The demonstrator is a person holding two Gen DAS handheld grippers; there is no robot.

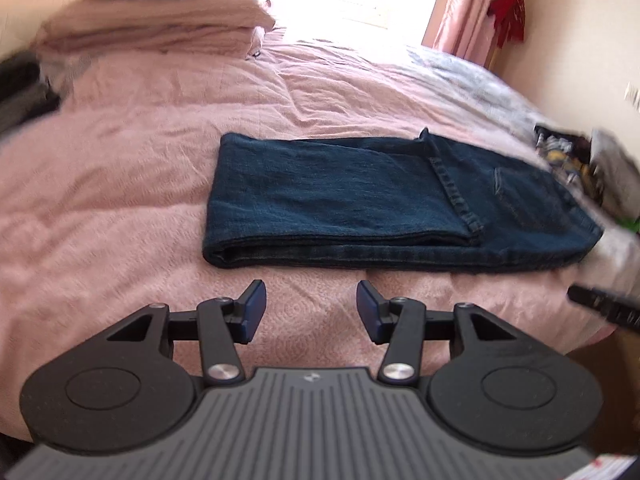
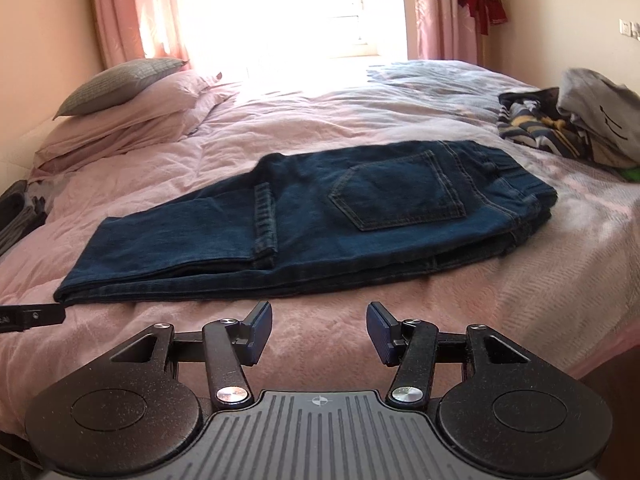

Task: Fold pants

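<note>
Bed (image 2: 360, 120) with a pink cover fills both views, pillows (image 2: 132, 112) stacked at its far left and a heap of clothes (image 2: 580, 128) at far right. Jeans (image 2: 320, 220) lie folded flat mid-bed (back pocket up, waistband rightward). Left gripper (image 1: 311, 310) and right gripper (image 2: 319, 332) hover just short of the near fold, jaws parted, nothing between them.

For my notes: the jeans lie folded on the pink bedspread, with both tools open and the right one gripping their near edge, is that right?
Not quite: the right tool grips nothing. The right wrist view shows it open, short of the jeans. They lie folded on the bedspread, and the left tool is open too.
</note>
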